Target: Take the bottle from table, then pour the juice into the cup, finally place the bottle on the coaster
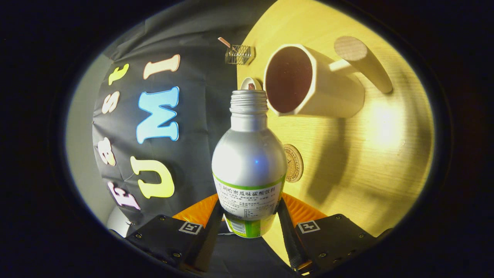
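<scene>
The claw (250, 216) is clamping the bottle (249, 162), one finger pressing on each side of its labelled lower body, and the whole view is rolling over, so the counter (370, 162) is standing like a wall on the claw's right. The bottle's long axis is running straight ahead from between the fingers, its open threaded mouth pointing away. The cup (308, 81) is sitting just beyond that mouth and slightly to the right, its opening facing back toward the claw, dark inside; whether juice is in it I cannot tell. The mouth is lining up close to the cup's near rim, so I'd say pouring is under way or about to be. The coaster (294, 163) is lying on the counter just right of the bottle's shoulder, nearer than the cup.
</scene>
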Motion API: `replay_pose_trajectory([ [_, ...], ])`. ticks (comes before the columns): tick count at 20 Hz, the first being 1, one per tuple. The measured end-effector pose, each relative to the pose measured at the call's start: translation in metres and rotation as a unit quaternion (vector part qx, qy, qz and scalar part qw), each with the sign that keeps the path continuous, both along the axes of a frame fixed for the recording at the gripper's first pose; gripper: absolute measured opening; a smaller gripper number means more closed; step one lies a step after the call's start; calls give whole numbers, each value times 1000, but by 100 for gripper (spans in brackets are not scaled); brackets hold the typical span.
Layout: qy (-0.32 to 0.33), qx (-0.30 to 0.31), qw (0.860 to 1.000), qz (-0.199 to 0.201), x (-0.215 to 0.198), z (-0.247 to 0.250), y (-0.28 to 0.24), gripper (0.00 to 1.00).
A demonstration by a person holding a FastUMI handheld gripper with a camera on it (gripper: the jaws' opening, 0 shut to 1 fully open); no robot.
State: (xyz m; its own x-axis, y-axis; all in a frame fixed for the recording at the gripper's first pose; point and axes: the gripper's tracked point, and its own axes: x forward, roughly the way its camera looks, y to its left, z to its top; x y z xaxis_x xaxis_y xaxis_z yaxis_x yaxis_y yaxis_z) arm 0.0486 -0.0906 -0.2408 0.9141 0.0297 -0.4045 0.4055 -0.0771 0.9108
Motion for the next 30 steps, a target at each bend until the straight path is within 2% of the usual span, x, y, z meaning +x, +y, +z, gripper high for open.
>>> replay_pose_trajectory([
  [4,7,16,1000,12,-3,-1,5,75],
  [11,2,57,998,11,-4,4,7,74],
  [30,7,127,992,-8,-7,15,-2,75],
])
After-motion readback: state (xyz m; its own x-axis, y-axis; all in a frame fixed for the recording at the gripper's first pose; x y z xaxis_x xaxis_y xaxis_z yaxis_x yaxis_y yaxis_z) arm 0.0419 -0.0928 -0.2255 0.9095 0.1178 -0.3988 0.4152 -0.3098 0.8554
